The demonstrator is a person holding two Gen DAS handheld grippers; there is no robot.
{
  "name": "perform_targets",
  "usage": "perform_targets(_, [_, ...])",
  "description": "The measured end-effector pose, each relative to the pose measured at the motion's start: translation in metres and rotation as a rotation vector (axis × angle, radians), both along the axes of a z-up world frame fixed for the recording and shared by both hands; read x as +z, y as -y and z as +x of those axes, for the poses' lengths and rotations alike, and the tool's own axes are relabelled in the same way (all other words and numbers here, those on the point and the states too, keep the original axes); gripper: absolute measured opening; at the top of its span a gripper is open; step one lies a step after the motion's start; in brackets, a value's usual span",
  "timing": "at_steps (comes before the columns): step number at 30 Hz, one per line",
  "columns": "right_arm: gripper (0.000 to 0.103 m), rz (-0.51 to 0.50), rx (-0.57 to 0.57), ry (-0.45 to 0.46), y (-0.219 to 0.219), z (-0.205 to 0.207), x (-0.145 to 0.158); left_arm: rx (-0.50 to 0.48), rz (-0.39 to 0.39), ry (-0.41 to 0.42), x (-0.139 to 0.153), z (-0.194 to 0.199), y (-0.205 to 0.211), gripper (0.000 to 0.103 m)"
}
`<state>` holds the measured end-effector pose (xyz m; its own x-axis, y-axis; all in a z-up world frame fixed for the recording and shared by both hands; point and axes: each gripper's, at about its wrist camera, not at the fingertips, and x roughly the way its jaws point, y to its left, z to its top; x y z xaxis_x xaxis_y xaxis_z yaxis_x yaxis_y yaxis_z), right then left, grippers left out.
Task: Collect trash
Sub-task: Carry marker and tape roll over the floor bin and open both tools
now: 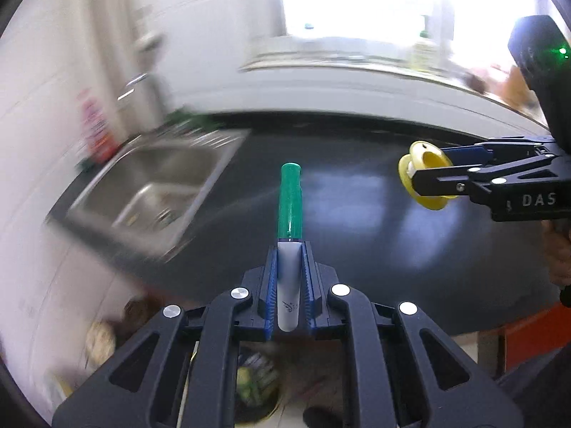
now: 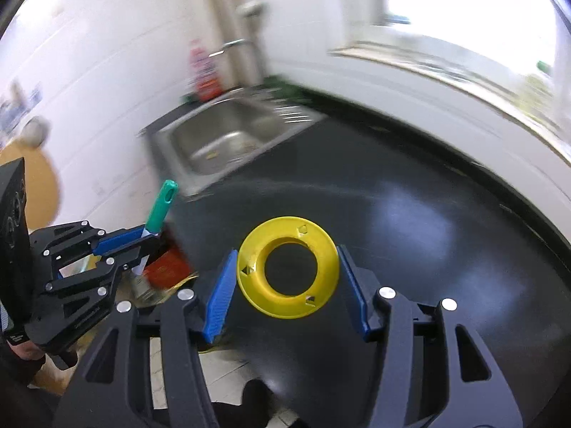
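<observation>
Item 1: marker (image 1: 289, 246), white barrel with a green cap, cap end pointing forward. Held in the air over the dark countertop (image 1: 357, 221), near the steel sink (image 1: 160, 185). Left gripper (image 1: 289, 278) is nearly closed, blue pads pinching the white barrel.

Item 2: yellow plastic spool (image 2: 287, 271), flat round flange with a wide central hole. Held above the same countertop. Right gripper (image 2: 287, 285) stands about half spread, pads clamping the spool's two faces.
</observation>
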<state>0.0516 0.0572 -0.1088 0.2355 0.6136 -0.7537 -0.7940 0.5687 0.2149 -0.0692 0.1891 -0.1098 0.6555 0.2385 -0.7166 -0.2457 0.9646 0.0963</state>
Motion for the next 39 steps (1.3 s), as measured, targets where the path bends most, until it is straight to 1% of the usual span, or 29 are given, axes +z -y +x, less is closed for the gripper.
perform_targets(2, [0.054, -0.002, 0.087, -0.015, -0.037, -0.021, -0.004, 0.098, -0.004, -0.014, -0.005, -0.031, -0.025, 0.013])
perform_targets(4, [0.054, -0.009, 0.166, -0.031, -0.07, -0.043, -0.009, 0.172, -0.009, -0.028, -0.011, -0.058, -0.042, 0.013])
perform_targets(8, [0.054, -0.038, 0.287, -0.074, -0.119, -0.085, -0.025, 0.314, -0.051, -0.06, -0.032, -0.113, -0.076, 0.013])
perform_targets(10, [0.054, -0.063, 0.329, -0.106, -0.137, -0.104, -0.039, 0.347, -0.074, -0.072, -0.044, -0.128, -0.084, 0.013])
perform_targets(13, [0.054, -0.107, 0.375, -0.135, -0.159, -0.127, -0.058, 0.391, -0.123, -0.107, -0.071, -0.147, -0.096, 0.013])
perform_targets(15, [0.054, -0.141, 0.395, -0.145, -0.17, -0.141, -0.072, 0.398, -0.148, -0.131, -0.087, -0.154, -0.101, 0.013])
perform_targets(18, [0.054, -0.185, 0.405, -0.157, -0.181, -0.151, -0.091, 0.399, -0.184, -0.154, -0.108, -0.156, -0.108, 0.013])
perform_targets(21, [0.054, -0.22, 0.406, -0.157, -0.189, -0.154, -0.108, 0.391, -0.21, -0.166, -0.124, -0.155, -0.112, 0.013])
perform_targets(25, [0.054, -0.258, 0.397, -0.16, -0.196, -0.146, -0.125, 0.38, -0.232, -0.191, -0.142, -0.152, -0.121, 0.013])
perform_targets(31, [0.055, -0.281, 0.392, -0.16, -0.2, -0.144, -0.133, 0.375, -0.246, -0.198, -0.151, -0.149, -0.131, 0.013])
perform_targets(35, [0.055, -0.28, 0.396, -0.158, -0.202, -0.142, -0.133, 0.381, -0.256, -0.195, -0.153, -0.148, -0.135, 0.013])
perform_targets(39, [0.055, -0.28, 0.393, -0.159, -0.205, -0.141, -0.134, 0.365, -0.268, -0.188, -0.153, -0.146, -0.137, 0.013])
